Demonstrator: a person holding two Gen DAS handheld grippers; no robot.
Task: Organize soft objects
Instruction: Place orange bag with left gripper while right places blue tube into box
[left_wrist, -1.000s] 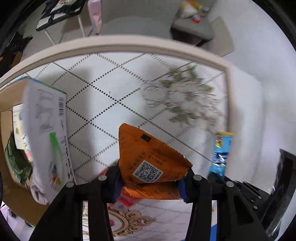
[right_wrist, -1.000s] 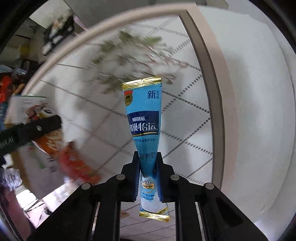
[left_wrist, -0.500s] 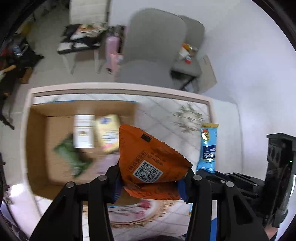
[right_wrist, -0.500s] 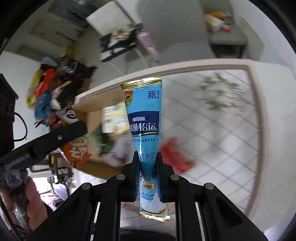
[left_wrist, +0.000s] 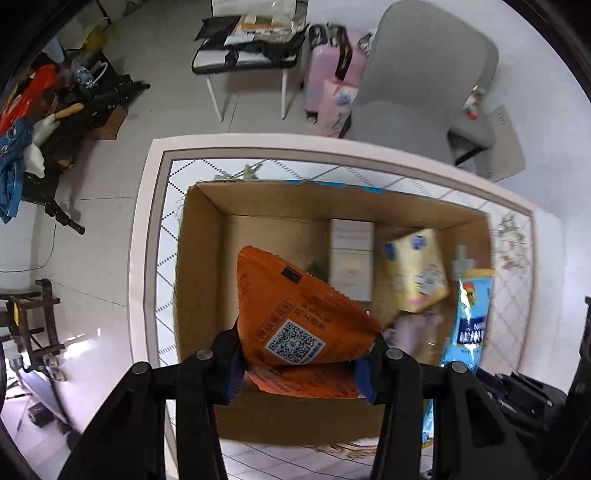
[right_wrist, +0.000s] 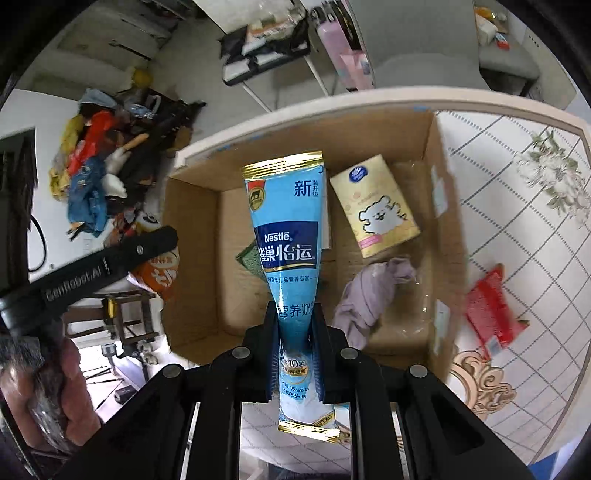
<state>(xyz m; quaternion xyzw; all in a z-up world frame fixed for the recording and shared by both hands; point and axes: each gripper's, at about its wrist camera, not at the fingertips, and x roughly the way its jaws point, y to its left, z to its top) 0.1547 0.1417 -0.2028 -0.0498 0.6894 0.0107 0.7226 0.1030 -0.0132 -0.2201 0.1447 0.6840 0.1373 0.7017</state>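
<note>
Tiled surface (right_wrist: 517, 155) carrying an open cardboard box (left_wrist: 201, 258).
Left claw (left_wrist: 301, 363) pinches an orange snack packet (left_wrist: 295, 314) above the box; right claw (right_wrist: 295, 343) pinches a blue Nestlé milk-powder sachet (right_wrist: 286, 221), long axis pointing forward over the box.

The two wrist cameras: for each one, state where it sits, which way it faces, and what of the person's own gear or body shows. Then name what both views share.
Left wrist: sits on the left gripper, looking down into the cardboard box; its fingers clamp the orange packet.
Right wrist: sits on the right gripper, facing down over the same box; its fingers clamp the blue Nestle pouch; the left gripper's arm shows at left.
Shared: the box, yellow tissue pack, both held packets.
</note>
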